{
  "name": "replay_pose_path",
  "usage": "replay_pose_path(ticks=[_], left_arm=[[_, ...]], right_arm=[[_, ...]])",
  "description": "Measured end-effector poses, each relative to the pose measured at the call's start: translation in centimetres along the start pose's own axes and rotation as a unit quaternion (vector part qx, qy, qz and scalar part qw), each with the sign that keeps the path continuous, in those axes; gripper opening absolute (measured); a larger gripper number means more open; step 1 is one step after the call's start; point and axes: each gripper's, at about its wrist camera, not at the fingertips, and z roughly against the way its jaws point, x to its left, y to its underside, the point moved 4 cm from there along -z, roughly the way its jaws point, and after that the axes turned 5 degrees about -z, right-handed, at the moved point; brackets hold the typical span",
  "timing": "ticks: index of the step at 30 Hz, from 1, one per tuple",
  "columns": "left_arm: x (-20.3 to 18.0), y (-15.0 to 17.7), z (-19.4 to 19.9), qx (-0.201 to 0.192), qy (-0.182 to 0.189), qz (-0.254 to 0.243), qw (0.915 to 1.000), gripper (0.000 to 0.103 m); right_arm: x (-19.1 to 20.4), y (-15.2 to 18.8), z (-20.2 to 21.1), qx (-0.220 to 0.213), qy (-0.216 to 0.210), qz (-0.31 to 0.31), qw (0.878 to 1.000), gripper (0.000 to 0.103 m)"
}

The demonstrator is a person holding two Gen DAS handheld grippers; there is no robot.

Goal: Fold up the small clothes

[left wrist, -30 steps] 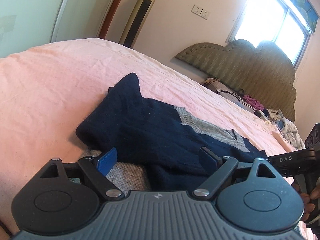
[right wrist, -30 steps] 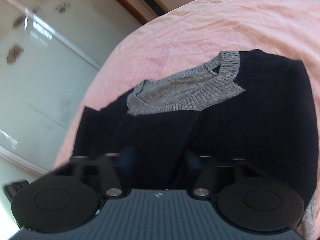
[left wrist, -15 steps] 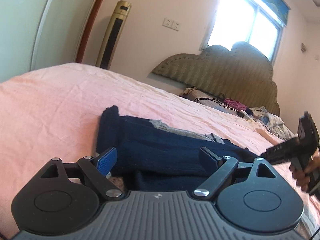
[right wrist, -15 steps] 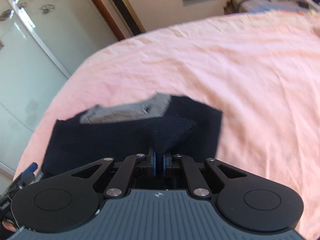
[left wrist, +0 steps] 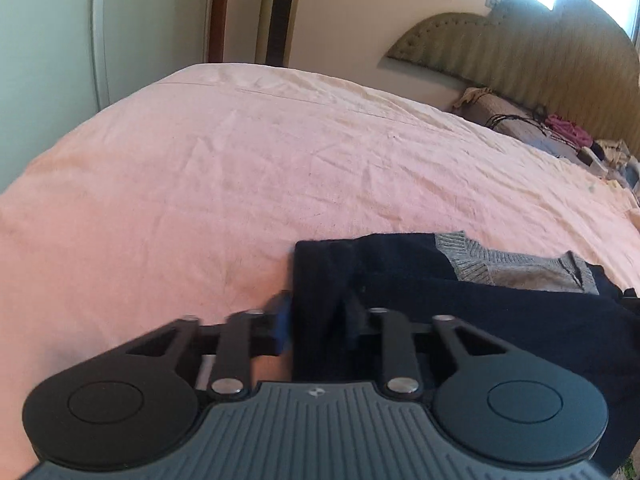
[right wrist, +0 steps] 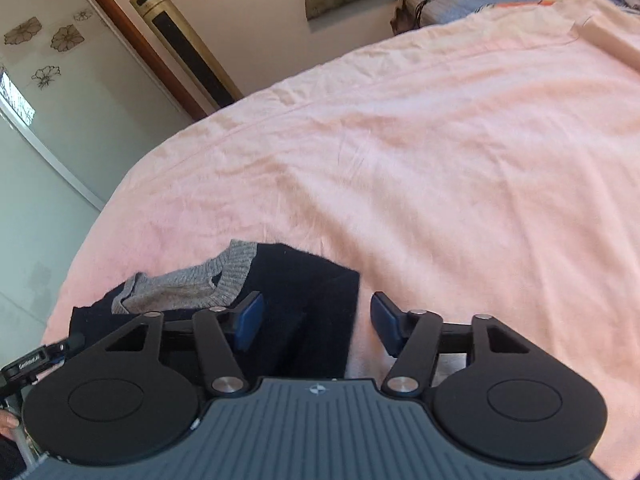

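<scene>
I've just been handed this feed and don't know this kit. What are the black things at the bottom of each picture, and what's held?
There is no robot arm: a person holds a two-finger gripper in each hand, and each carries a camera looking along its fingers. One picture is from the left gripper, the other from the right gripper. On the pink bed sheet lies a folded navy sweater with a grey knit collar. The left gripper is shut on a fold of it. The right gripper's jaws are opening around the sweater's edge, with the pads not pressing.
</scene>
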Motion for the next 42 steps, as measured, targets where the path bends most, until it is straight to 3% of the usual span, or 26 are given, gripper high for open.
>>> replay_pose_path(ticks=[1, 4, 7, 9, 11, 13, 14, 15, 18, 20, 21, 22, 23, 24, 25, 26, 28, 31, 33, 34, 35, 36, 37, 38, 39, 42], left_arm=[[-0.2, -0.2, 0.2, -0.004, -0.007, -0.005, 1.0000, 0.006], [0.0, 0.1, 0.2, -0.019, -0.068, -0.031, 0.9970, 0.005], [-0.5, 1.0, 0.5, -0.047, -0.080, -0.059, 0.9940, 0.005], [-0.5, 1.2, 1.6, -0.048, -0.075, -0.053, 0.9946, 0.010], [0.3, 1.6, 3.5, -0.039, -0.053, -0.030, 0.9974, 0.020], [0.7, 3.2, 5.8, -0.034, -0.037, -0.032, 0.9982, 0.040], [0.8, 4.6, 7.2, -0.033, -0.030, -0.039, 0.9982, 0.060], [0.7, 5.9, 8.2, -0.031, -0.022, -0.049, 0.9981, 0.068], [0.5, 9.4, 10.2, -0.007, 0.007, -0.067, 0.9977, 0.068], [0.0, 10.8, 11.2, -0.021, 0.009, -0.080, 0.9966, 0.067], [-0.3, 11.1, 11.4, -0.021, 0.005, -0.089, 0.9958, 0.057], [-0.7, 11.2, 11.5, -0.022, 0.003, -0.096, 0.9951, 0.042], [-1.0, 11.0, 11.8, -0.022, 0.008, -0.107, 0.9940, 0.009], [-1.1, 10.8, 11.8, -0.020, 0.007, -0.119, 0.9927, 0.005], [-1.0, 10.7, 11.7, -0.019, -0.004, -0.133, 0.9910, 0.005], [-0.8, 10.7, 11.5, -0.022, -0.019, -0.150, 0.9883, 0.005], [0.3, 10.6, 11.1, -0.026, -0.045, -0.163, 0.9852, 0.004], [1.5, 10.5, 11.5, -0.023, -0.018, -0.126, 0.9917, 0.005], [1.5, 10.9, 12.3, -0.015, 0.008, -0.100, 0.9948, 0.005], [1.5, 11.2, 12.8, -0.006, 0.030, -0.087, 0.9958, 0.005], [1.7, 11.6, 13.4, 0.003, 0.049, -0.069, 0.9964, 0.008], [2.1, 12.2, 14.0, 0.010, 0.064, -0.045, 0.9969, 0.014], [2.7, 12.8, 14.6, 0.020, 0.084, -0.011, 0.9962, 0.018], [3.4, 13.4, 15.2, 0.028, 0.108, 0.022, 0.9935, 0.026], [4.0, 13.9, 15.7, 0.031, 0.130, 0.053, 0.9896, 0.033], [5.4, 15.9, 16.8, 0.047, 0.194, 0.143, 0.9694, 0.035]], right_arm=[[0.5, 0.3, -0.5, 0.014, -0.006, 0.011, 1.000, 0.017], [0.4, 0.1, 0.0, -0.011, 0.006, 0.037, 0.999, 0.013], [-1.8, 0.0, -0.1, -0.026, 0.002, -0.012, 1.000, 0.007], [-1.9, 0.3, 0.3, -0.028, -0.001, -0.025, 0.999, 0.009], [-1.4, 0.7, 1.4, -0.023, -0.001, -0.033, 0.999, 0.027], [0.1, 1.9, 4.2, -0.041, 0.001, 0.003, 0.999, 0.034], [0.8, 2.9, 5.5, -0.049, 0.010, 0.034, 0.998, 0.041], [1.3, 4.0, 6.6, -0.048, 0.021, 0.060, 0.997, 0.044], [1.9, 8.1, 8.5, -0.018, 0.040, 0.108, 0.993, 0.048], [2.2, 10.4, 8.7, 0.005, 0.052, 0.137, 0.989, 0.048], [2.4, 11.5, 8.4, 0.017, 0.064, 0.153, 0.986, 0.048], [2.8, 12.4, 8.4, 0.007, 0.071, 0.180, 0.981, 0.048], [3.3, 12.9, 8.3, 0.005, 0.074, 0.204, 0.976, 0.043], [3.6, 13.1, 8.3, 0.003, 0.075, 0.214, 0.974, 0.036], [3.6, 12.8, 8.3, 0.005, 0.070, 0.205, 0.976, 0.013], [3.3, 12.2, 8.5, 0.003, 0.068, 0.190, 0.979, 0.008], [1.5, 11.4, 9.0, -0.004, 0.081, 0.164, 0.983, 0.007], [-0.1, 11.6, 9.4, -0.008, 0.056, 0.128, 0.990, 0.007], [0.2, 12.1, 9.5, -0.012, 0.056, 0.121, 0.991, 0.009], [0.2, 12.2, 9.8, -0.011, 0.051, 0.103, 0.993, 0.018], [0.2, 12.4, 10.3, -0.006, 0.037, 0.084, 0.996, 0.034], [0.3, 12.8, 10.9, -0.003, 0.023, 0.071, 0.997, 0.044], [0.4, 13.4, 11.7, 0.002, 0.014, 0.061, 0.998, 0.062], [0.4, 14.1, 12.4, 0.006, 0.007, 0.055, 0.998, 0.068], [0.5, 15.0, 13.2, 0.013, -0.003, 0.046, 0.999, 0.068], [-0.3, 17.2, 15.2, 0.029, -0.044, -0.019, 0.998, 0.068]])
